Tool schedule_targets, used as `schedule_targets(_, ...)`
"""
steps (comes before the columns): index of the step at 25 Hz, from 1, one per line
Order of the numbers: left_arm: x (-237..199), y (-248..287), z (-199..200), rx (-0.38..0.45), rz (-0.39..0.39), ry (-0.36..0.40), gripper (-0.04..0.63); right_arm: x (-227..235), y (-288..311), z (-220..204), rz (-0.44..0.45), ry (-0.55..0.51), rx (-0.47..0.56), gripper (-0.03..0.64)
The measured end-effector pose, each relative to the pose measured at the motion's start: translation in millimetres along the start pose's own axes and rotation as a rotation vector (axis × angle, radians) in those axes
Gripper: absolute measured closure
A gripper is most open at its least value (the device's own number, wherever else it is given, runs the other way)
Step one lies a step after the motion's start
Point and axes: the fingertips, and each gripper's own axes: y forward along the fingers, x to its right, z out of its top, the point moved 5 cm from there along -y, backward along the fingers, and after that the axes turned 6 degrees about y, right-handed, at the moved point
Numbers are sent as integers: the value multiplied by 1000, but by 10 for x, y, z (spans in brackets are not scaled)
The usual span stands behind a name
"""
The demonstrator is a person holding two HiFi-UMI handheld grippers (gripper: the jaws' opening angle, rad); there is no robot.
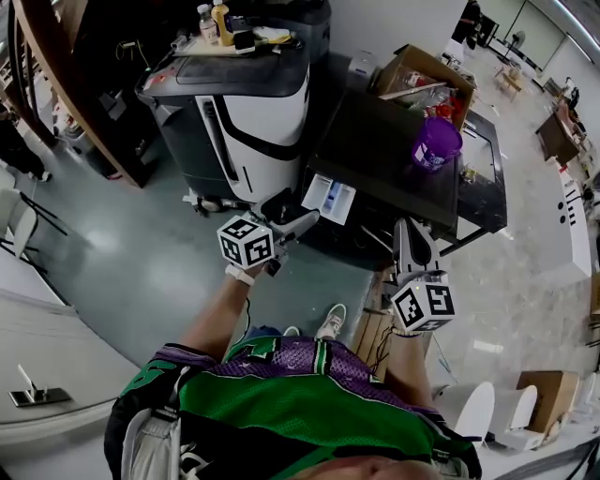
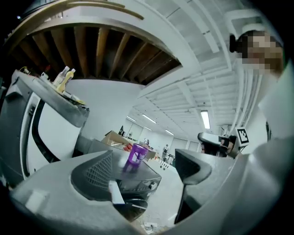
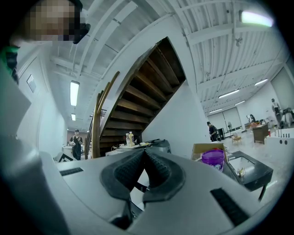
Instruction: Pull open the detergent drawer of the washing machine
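A black washing machine [image 1: 384, 155] stands just ahead of me, with a purple cup [image 1: 437, 142] on its lid and a white label [image 1: 330, 199] at its near left corner. I cannot make out its detergent drawer. My left gripper [image 1: 302, 219] hovers by that corner, open and empty. In the left gripper view the machine's front panel [image 2: 143, 183] and the purple cup [image 2: 137, 154] show between the spread fingers. My right gripper [image 1: 411, 230] is over the machine's near edge, shut on nothing, its pads [image 3: 156, 172] pressed together.
A white and black appliance [image 1: 246, 108] stands to the left, with bottles [image 1: 214, 21] on top. An open cardboard box [image 1: 427, 80] sits behind the black machine. A wooden staircase [image 3: 147, 87] rises at the left. A black table [image 1: 483, 178] adjoins on the right.
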Motion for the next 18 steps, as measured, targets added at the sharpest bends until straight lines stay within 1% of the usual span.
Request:
schedule_targets(3,169,-21,236,23,-8,87,163,-9,-22,46,-9,6,10,614)
schedule_targets(4,215,-29,302,31,-8,110,175,-8,-29,59,-11,6,14,614)
schedule_targets(5,258,-40,365,42,-8,130,221,-7,-38,70,-12,5,18,614)
schedule_targets(6,300,-51,427,55,-8,147,297,-4,-47,81,-13,4,21,614)
schedule_targets(7,340,-59,486,67,-7,161,319,0,-58,91,-15,4,23,614)
schedule_targets(9,417,-66,593,75,-4,193,344,8,-79,116,-18,3,27,614)
schedule_targets(11,494,-69,681,71,10,246,384,14,-94,139,-22,2,32,614)
schedule_targets(15,629,-101,782,48,62,356,496,7,-111,139,-29,3,31,614)
schedule_targets(16,659,-109,803,46,73,375,530,2,-115,138,-30,2,30,614)
schedule_targets(18,704,-120,845,50,88,400,563,-5,-119,143,-32,-3,28,614)
